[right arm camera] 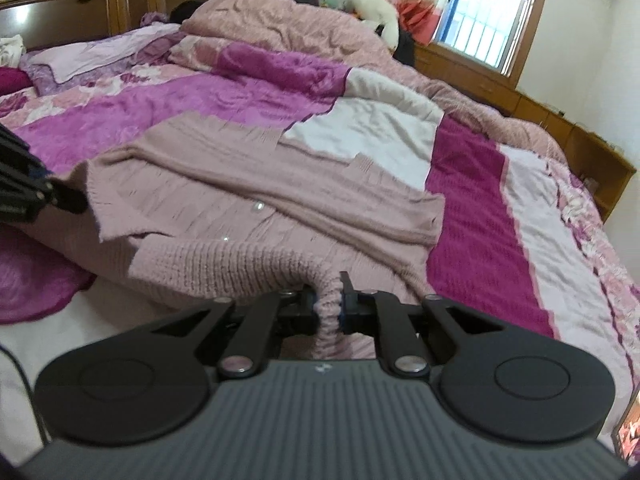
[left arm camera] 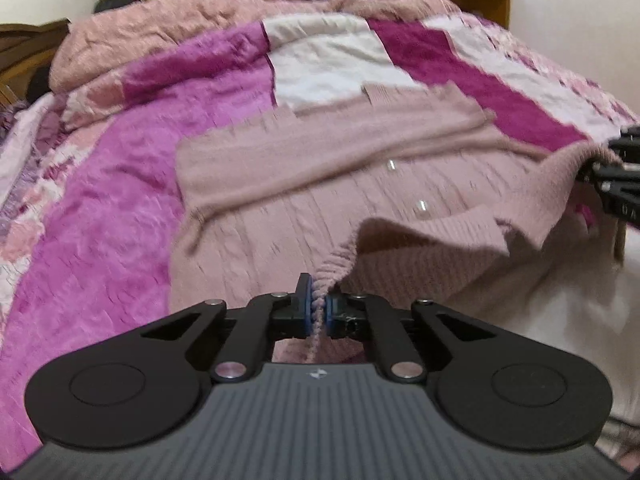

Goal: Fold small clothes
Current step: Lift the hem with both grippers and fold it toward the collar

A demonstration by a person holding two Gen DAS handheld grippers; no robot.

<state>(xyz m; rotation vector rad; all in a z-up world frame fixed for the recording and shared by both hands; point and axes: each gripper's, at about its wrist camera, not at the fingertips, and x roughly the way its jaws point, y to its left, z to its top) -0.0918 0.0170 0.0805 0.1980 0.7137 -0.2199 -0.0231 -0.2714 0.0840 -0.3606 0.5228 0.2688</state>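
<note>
A dusty-pink knitted cardigan [left arm camera: 320,184] with clear buttons lies on the bed, sleeves folded across its front. My left gripper [left arm camera: 318,308] is shut on the ribbed near edge of the cardigan, which bunches between the blue pads. My right gripper [right arm camera: 330,306] is shut on another part of the same near edge, the knit puckered between its jaws. The near edge is lifted off the bed and sags between the two grips. The right gripper [left arm camera: 616,176] shows at the right edge of the left wrist view; the left gripper [right arm camera: 44,196] shows at the left edge of the right wrist view.
The bed is covered by a magenta, pink and white patchwork blanket [right arm camera: 480,208]. A rumpled pink quilt [right arm camera: 280,24] is heaped at the far side, with a white plush toy [right arm camera: 376,12] behind it. A wooden headboard [right arm camera: 80,4] and low wooden cabinets [right arm camera: 560,128] border the bed.
</note>
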